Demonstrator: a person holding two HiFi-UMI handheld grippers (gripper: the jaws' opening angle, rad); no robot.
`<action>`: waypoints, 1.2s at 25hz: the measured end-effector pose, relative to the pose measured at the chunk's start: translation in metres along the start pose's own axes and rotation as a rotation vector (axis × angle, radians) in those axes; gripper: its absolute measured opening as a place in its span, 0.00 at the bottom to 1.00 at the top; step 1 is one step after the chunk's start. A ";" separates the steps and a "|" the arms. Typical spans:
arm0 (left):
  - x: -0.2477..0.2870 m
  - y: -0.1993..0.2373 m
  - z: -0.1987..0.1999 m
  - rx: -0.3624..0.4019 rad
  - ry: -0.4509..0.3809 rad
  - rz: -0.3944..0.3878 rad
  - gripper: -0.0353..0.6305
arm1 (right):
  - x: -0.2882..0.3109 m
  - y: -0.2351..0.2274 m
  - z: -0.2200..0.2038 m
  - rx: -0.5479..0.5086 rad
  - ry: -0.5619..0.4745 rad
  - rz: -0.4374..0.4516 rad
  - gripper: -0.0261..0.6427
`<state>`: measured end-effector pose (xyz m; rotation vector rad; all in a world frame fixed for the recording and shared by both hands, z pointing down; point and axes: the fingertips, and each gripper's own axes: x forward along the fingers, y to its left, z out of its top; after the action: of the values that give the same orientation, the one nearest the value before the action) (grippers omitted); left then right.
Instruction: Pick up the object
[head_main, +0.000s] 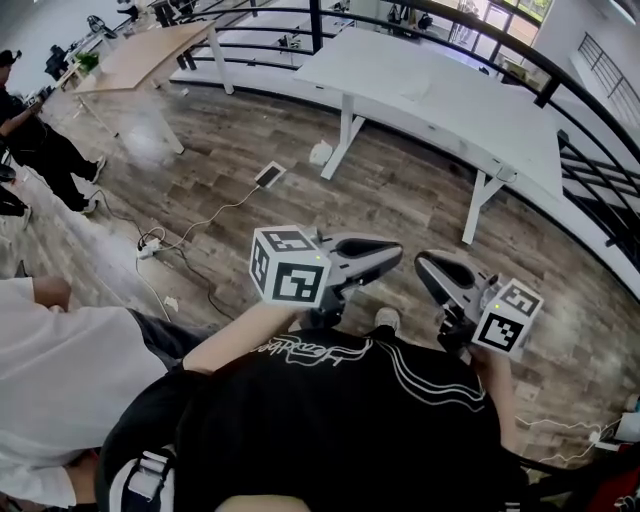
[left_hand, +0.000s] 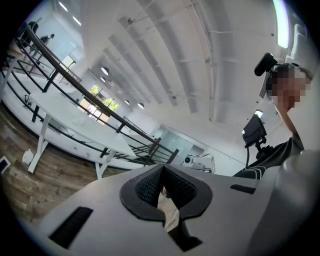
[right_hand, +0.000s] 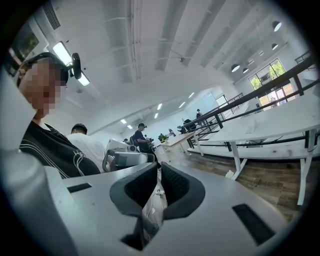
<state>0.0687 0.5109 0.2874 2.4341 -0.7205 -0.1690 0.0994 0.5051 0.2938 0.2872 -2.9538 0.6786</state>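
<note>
Object to pick up is showing in no view, and the left hand-held gripper (head_main: 392, 254) and right hand-held gripper (head_main: 428, 264) are hovering closed and empty above the floor (head_main: 400, 190), so locating it and opening wide probably comes first.

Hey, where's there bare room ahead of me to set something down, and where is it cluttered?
The white table top looks bare from its near edge to the black railing. The wood floor between its legs and you is also free. Crowded: the floor to the left, with a cable, a power strip and a person.
</note>
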 end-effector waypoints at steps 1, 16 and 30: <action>0.000 -0.001 0.000 0.001 0.001 -0.001 0.06 | -0.001 0.000 0.001 0.004 -0.006 0.002 0.08; 0.020 0.050 0.007 -0.027 0.016 0.038 0.06 | 0.018 -0.054 0.001 0.057 -0.016 0.051 0.08; 0.109 0.210 0.082 -0.137 -0.030 0.101 0.06 | 0.072 -0.234 0.065 0.119 0.058 0.114 0.08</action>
<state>0.0424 0.2684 0.3450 2.2644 -0.8163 -0.2081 0.0733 0.2581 0.3438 0.1068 -2.8970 0.8632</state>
